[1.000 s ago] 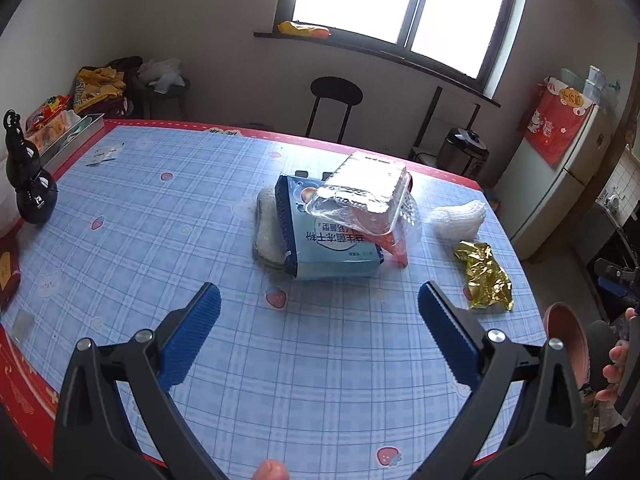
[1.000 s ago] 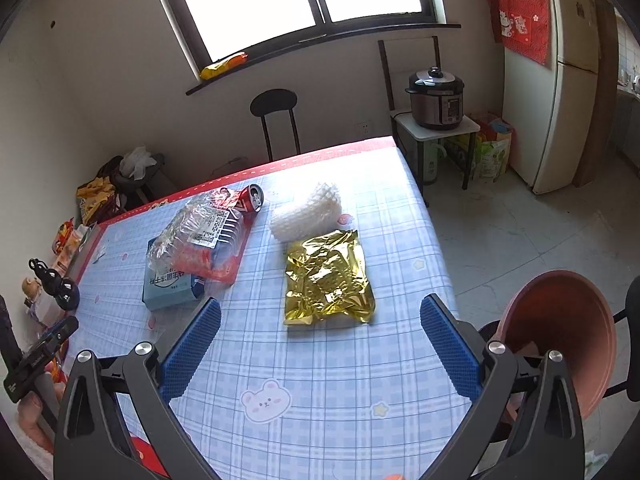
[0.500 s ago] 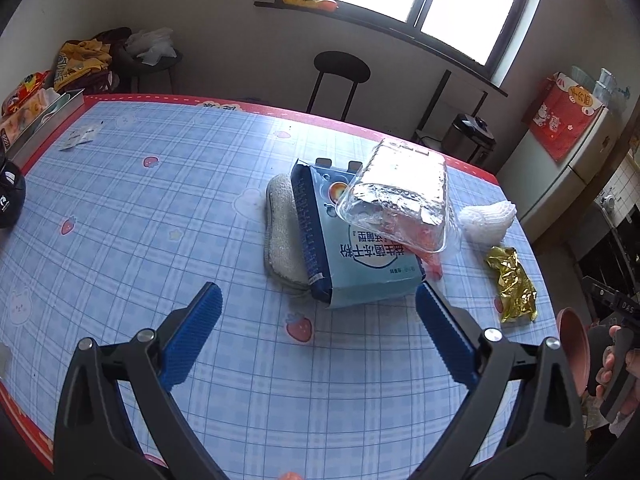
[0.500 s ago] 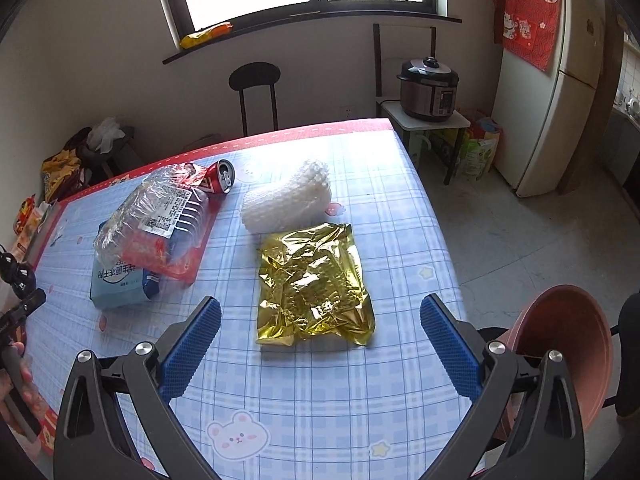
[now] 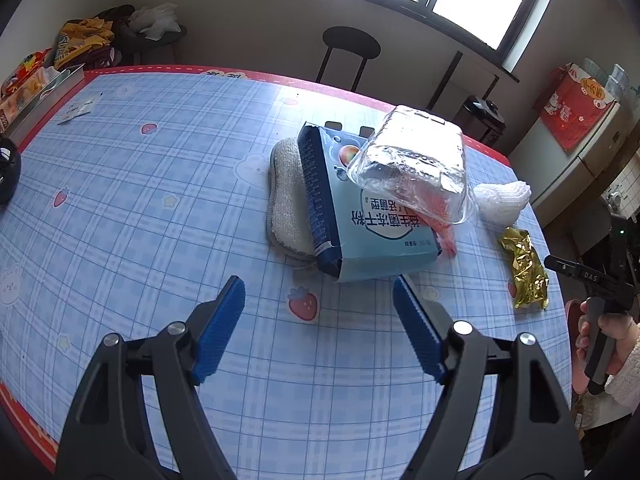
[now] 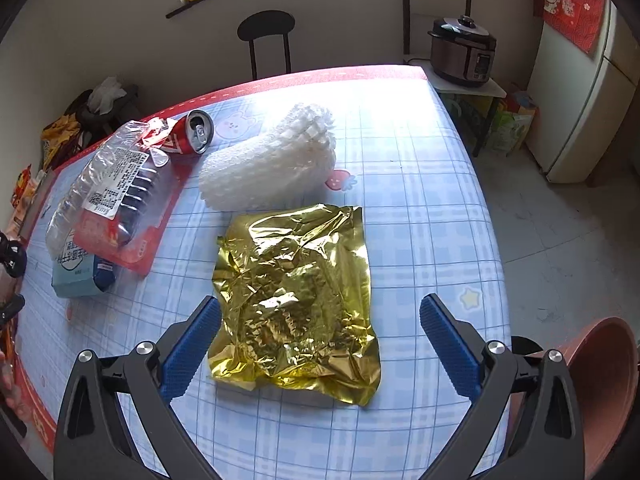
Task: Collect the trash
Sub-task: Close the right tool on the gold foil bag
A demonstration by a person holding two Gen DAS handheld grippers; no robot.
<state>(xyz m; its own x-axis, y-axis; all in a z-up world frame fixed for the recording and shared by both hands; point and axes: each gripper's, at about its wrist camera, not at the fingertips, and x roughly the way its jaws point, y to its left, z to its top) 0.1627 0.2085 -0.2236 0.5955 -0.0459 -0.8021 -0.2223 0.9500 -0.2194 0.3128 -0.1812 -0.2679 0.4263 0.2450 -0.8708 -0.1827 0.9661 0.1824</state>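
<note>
Nearest the gold foil wrapper (image 6: 294, 300) on the bench (image 6: 420, 216), my right claw (image 6: 320, 344) stands spread wide with nothing gripped; the wrapper's near edge lies between its blue pads (image 6: 192, 344). My left claw (image 5: 318, 328) is closing, nothing between its jaws yet, its tips just short of the blue box (image 5: 360, 220) to the wrapper's left. On that box rests a clear plastic tray (image 5: 408, 168), with a grey pad (image 5: 286, 204) against its far side. Just beyond the wrapper lies white foam netting (image 6: 272, 164), and left of that a red can (image 6: 192, 134). Off the bench edge, right of the wrapper, sits a brown basin (image 6: 600, 380). I judge collecting barely begun: every piece I can see is on the bench, none gripped.
</note>
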